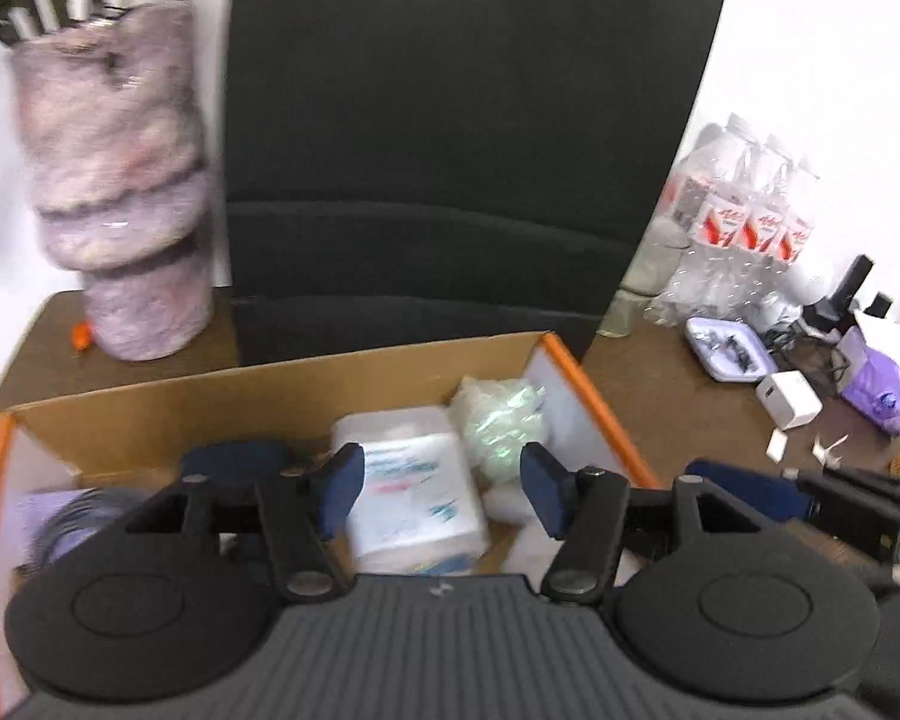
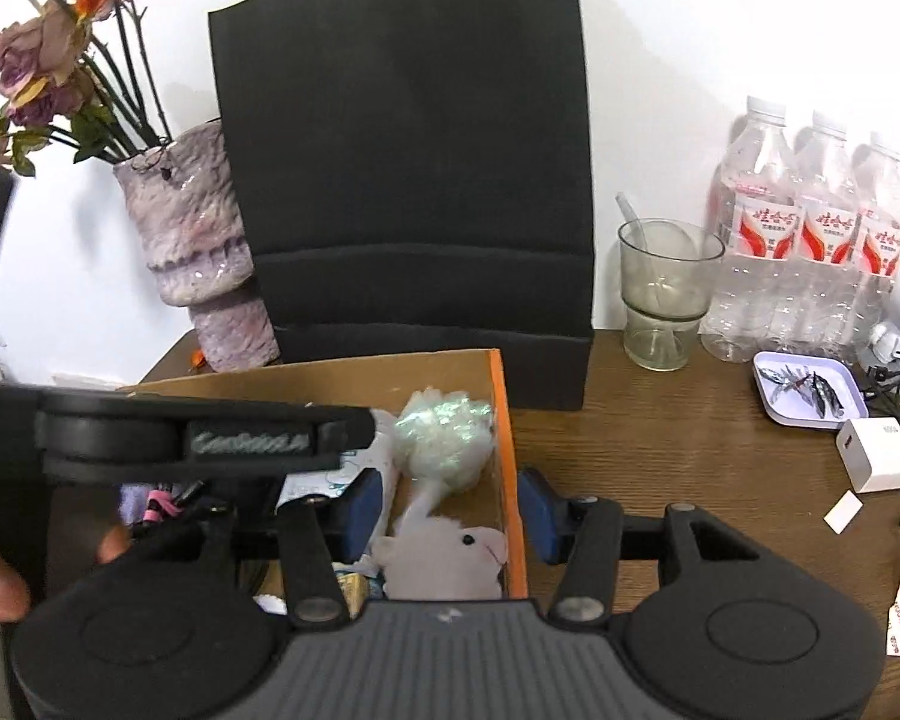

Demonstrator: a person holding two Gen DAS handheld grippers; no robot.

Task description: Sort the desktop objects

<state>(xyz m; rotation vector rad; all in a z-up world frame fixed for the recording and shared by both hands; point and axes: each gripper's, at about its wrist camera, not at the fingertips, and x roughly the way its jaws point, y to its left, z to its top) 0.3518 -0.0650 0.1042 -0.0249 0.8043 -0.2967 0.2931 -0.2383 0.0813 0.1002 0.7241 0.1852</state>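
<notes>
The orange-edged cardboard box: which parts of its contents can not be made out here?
- Left wrist view: orange-edged cardboard box, near part hidden by the left tool; printed white packet blurred.
- Right wrist view: left half covered by the other black tool; pale plush toy partly cut off.

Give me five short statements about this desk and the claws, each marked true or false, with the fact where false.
1. The cardboard box has orange edges. True.
2. The left claw clamps a water bottle. False: its pads are apart with nothing pressed between them, above a white packet in the box.
3. Three water bottles stand right of the glass cup. True.
4. The black paper bag lies flat on the table. False: it stands upright behind the box.
5. The white charger is inside the box. False: it sits on the wooden table.
</notes>
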